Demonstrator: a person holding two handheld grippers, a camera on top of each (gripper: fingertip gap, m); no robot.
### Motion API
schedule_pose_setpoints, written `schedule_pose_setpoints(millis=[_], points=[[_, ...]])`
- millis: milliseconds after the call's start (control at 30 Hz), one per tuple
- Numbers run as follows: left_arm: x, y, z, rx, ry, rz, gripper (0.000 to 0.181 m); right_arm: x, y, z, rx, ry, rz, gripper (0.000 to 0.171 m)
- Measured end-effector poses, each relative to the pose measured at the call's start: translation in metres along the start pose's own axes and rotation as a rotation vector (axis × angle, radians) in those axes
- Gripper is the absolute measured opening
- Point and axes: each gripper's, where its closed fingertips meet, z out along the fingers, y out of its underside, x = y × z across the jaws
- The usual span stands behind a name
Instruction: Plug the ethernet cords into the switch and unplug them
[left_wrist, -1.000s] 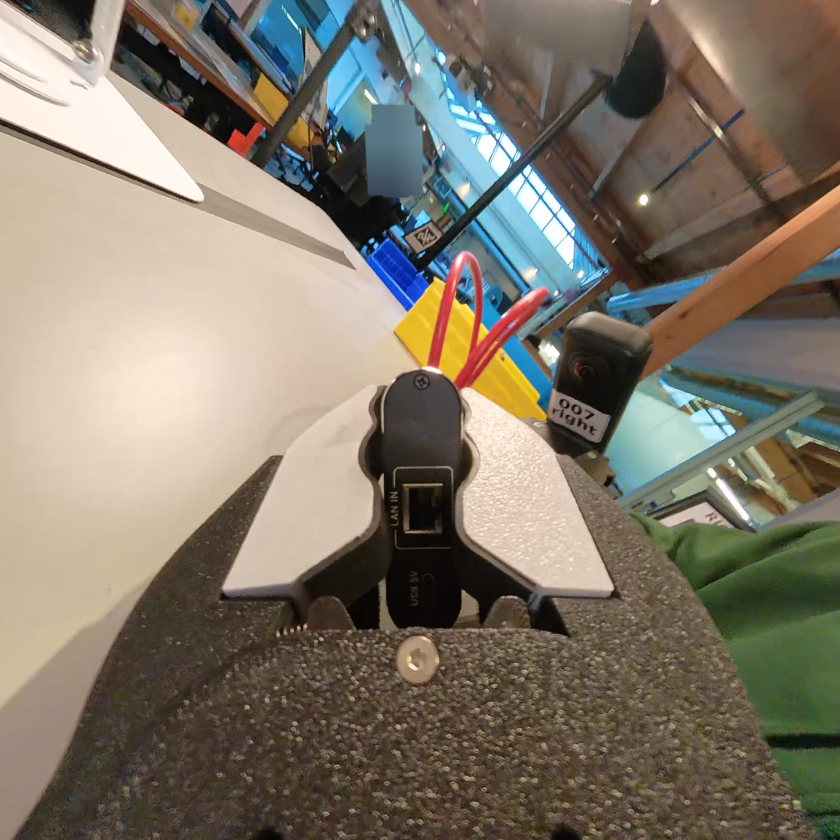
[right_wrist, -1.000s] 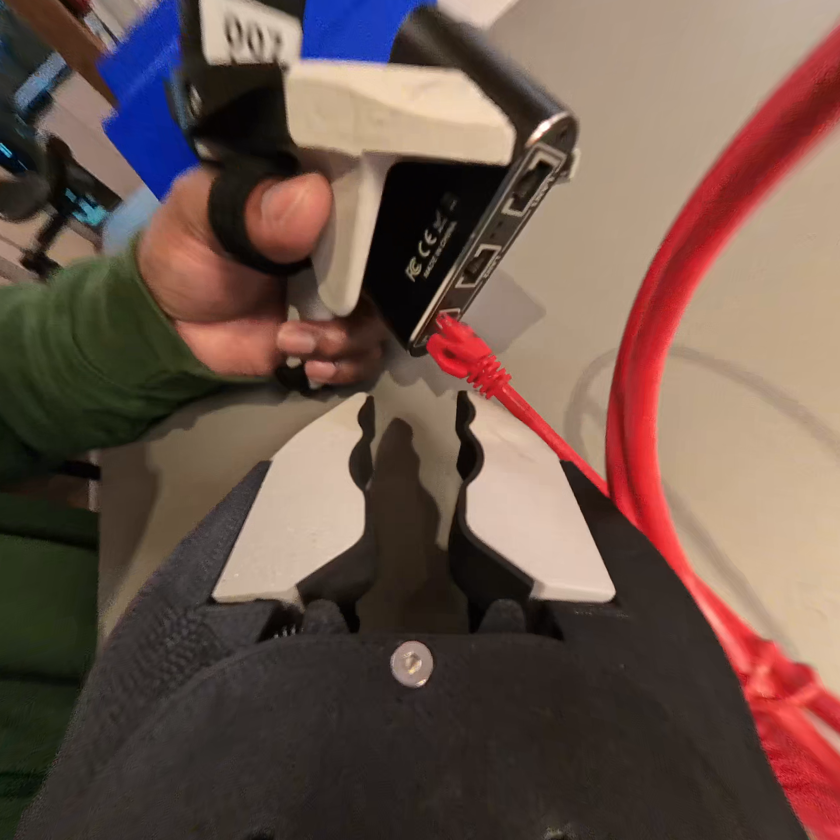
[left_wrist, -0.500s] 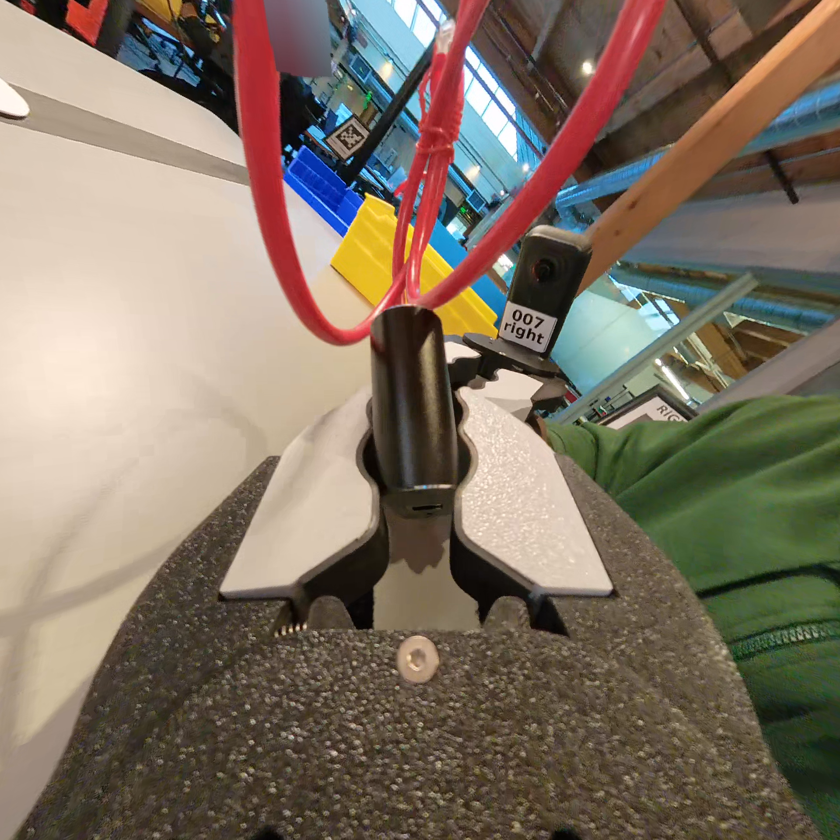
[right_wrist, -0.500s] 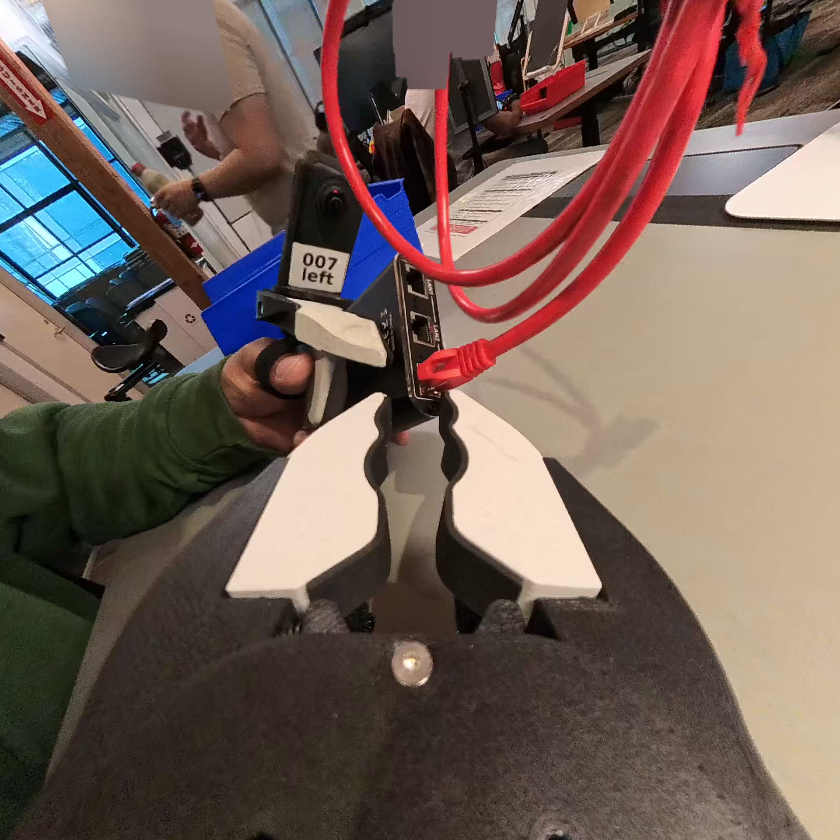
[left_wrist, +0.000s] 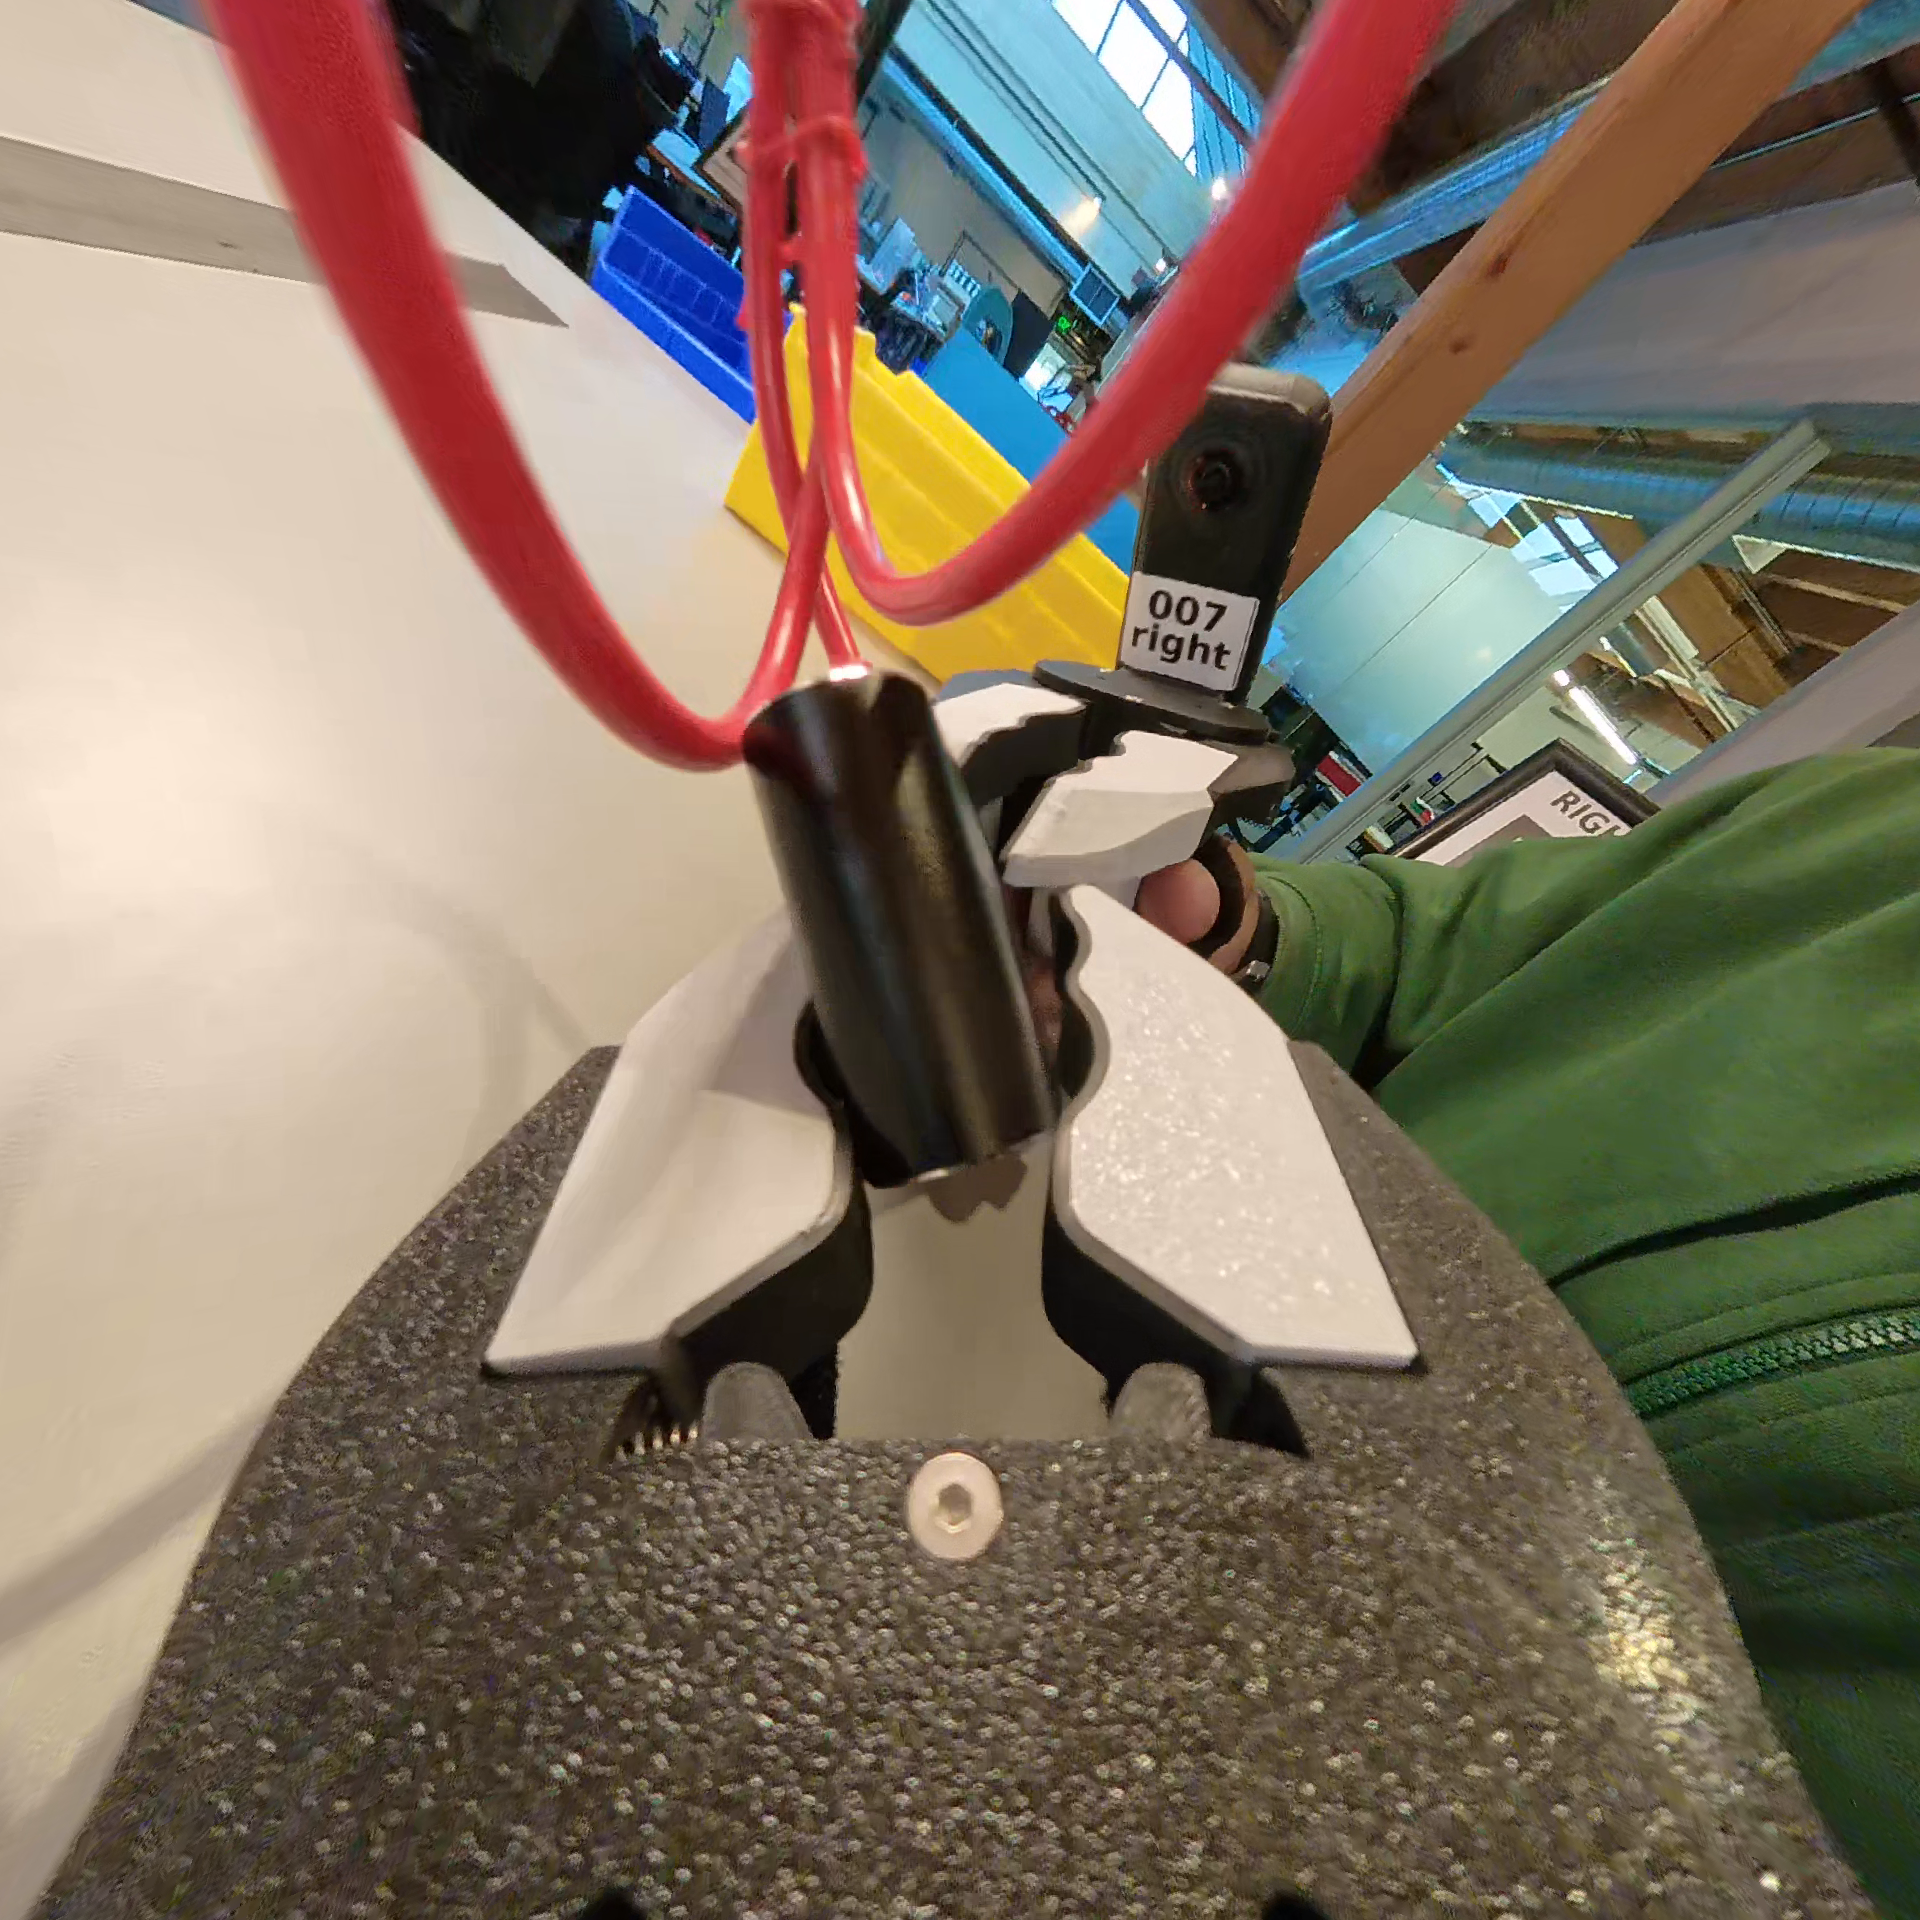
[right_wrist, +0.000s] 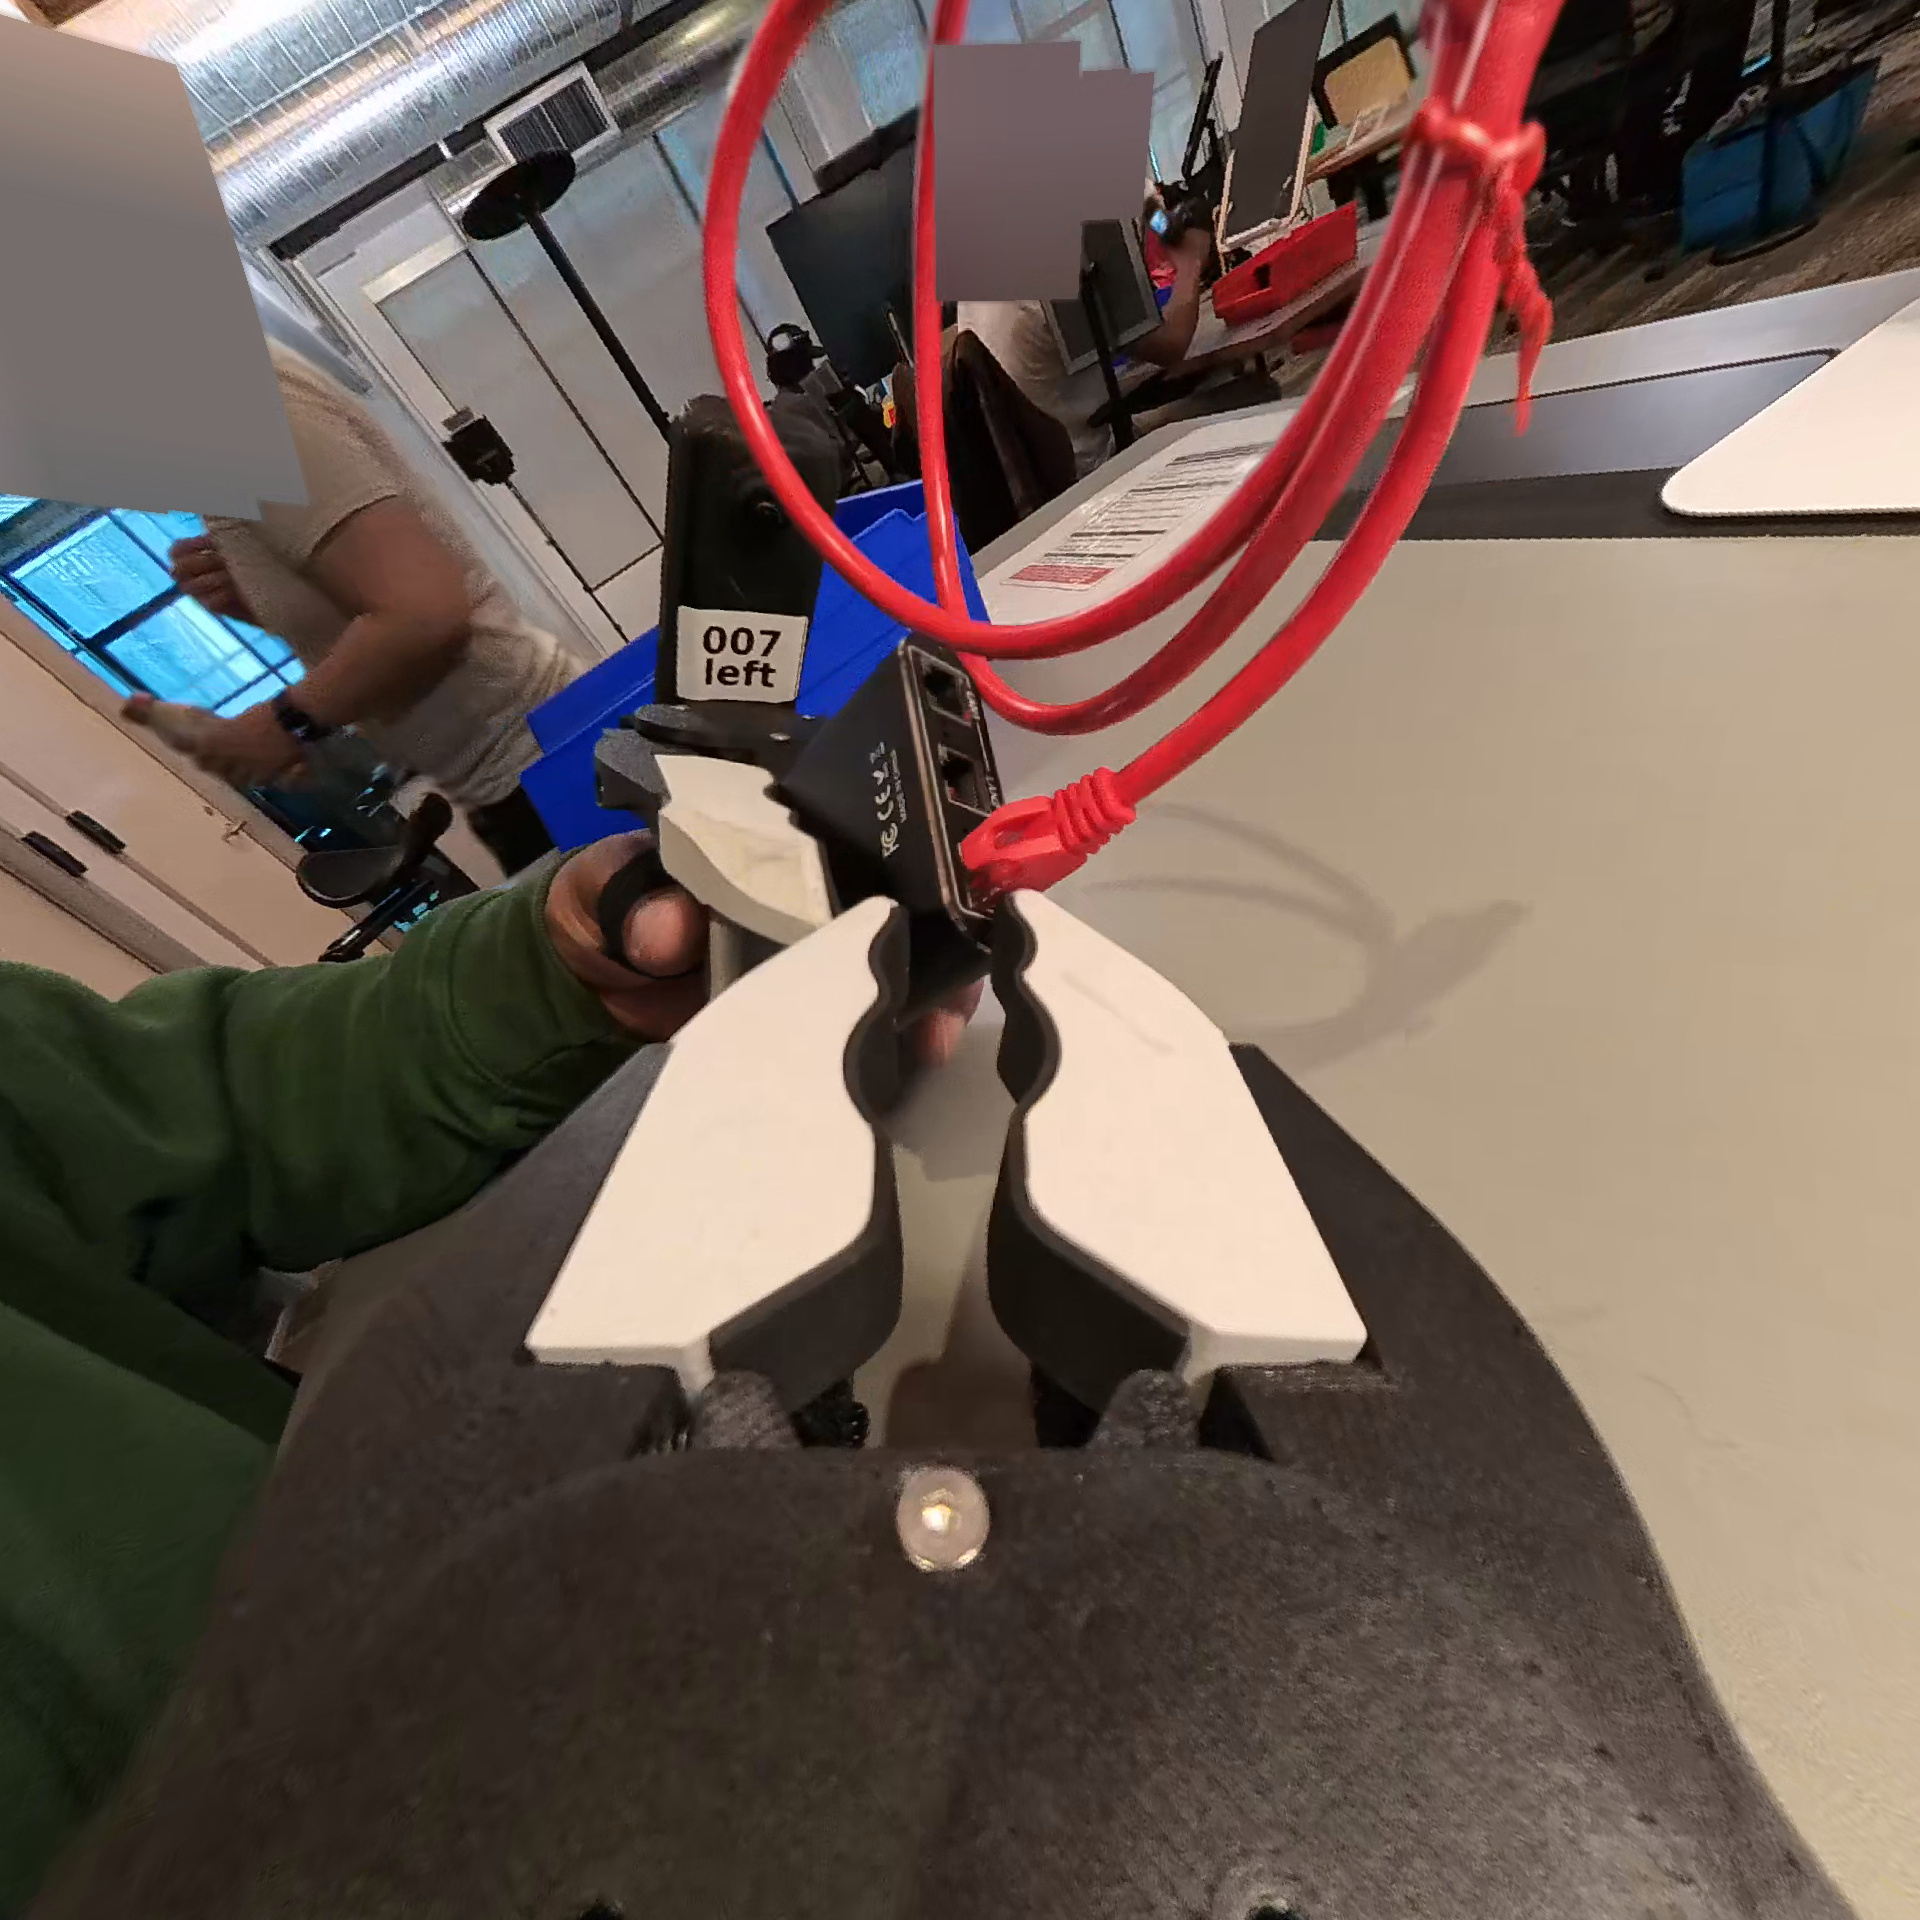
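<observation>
Your left gripper (left_wrist: 935, 1039) clamps the black switch (left_wrist: 899, 935) above the table (right_wrist: 1558, 935).
Red cord (right_wrist: 1247, 727) plugged into its lowest port, looping overhead; your right gripper (right_wrist: 940, 977) hangs partly open, empty, just beside the plug (right_wrist: 1039, 836).

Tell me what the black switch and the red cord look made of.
Switch: probably metal or hard plastic, smooth black; it shows sharp glossy streaks in the left wrist view. Red cord: flexible rubbery plastic jacket, hanging in loops, with a ribbed moulded plug boot.
</observation>
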Motion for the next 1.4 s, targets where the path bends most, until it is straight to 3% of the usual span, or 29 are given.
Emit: schedule_pose_setpoints(millis=[300, 700, 1400], points=[[0.005, -0.001, -0.002, 0.003, 0.026, 0.035, 0.034, -0.006, -0.001, -0.002, -0.008, -0.065, -0.028, 0.014], [0.022, 0.008, 0.004, -0.064, 0.105, 0.12, 0.033, -0.008, -0.004, -0.018, -0.059, -0.199, -0.031, 0.032], [0.024, 0.021, 0.012, -0.157, 0.039, 0.251, 0.034, -0.01, 0.003, -0.028, -0.111, -0.252, -0.032, 0.023]])
